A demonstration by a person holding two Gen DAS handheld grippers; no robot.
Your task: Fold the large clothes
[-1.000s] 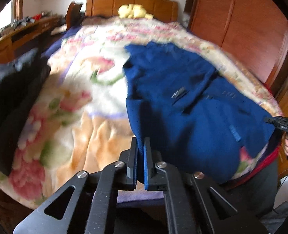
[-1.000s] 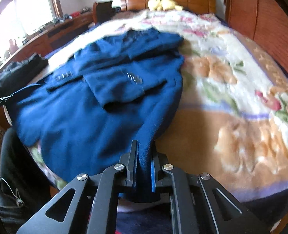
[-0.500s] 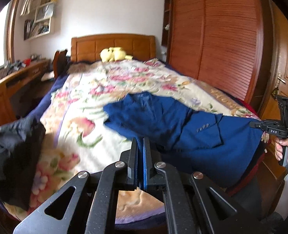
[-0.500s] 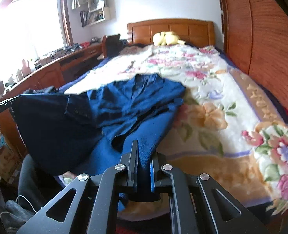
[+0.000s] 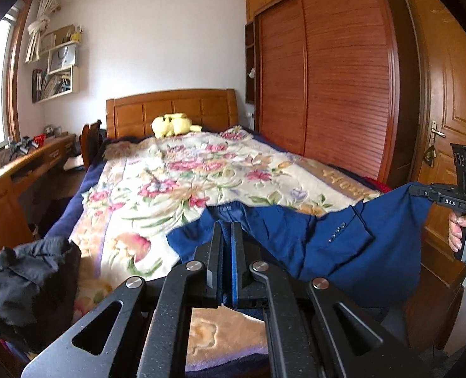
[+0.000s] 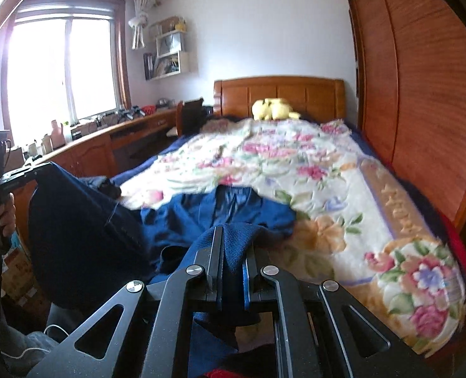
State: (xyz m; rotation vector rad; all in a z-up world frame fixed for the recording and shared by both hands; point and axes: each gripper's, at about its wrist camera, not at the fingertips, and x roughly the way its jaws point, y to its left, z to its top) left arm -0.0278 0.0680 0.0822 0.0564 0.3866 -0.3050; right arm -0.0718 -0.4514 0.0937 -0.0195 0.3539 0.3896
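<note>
While a dark heap of clothing (image 5: 28,278) sits at the near left corner of the bed (image 5: 182,170), the left gripper (image 5: 227,236) has its fingers (image 5: 215,252) pressed nearly together on a thin edge of the blue jacket (image 5: 333,245). The jacket hangs lifted off the flowered blanket (image 5: 157,189) at the foot of the bed, its collar end trailing on the covers and a row of sleeve buttons (image 5: 336,232) showing. At far right in this view, the right gripper (image 5: 422,190) pinches the jacket's other corner, held up in a hand (image 5: 461,231) beside the wooden door (image 5: 453,94).

From the right wrist camera, the left gripper (image 6: 40,168) appears at far left holding up its corner, in front of a long wooden desk (image 6: 106,138) under the window (image 6: 62,72). The jacket (image 6: 84,236) sags between the two tools. The right gripper (image 6: 233,245) has its fingers (image 6: 217,258) clamped on a thick bunch of blue cloth. A yellow plush toy (image 6: 272,109) lies against the headboard (image 6: 280,89), and the slatted wardrobe (image 6: 422,78) lines the right wall.
</note>
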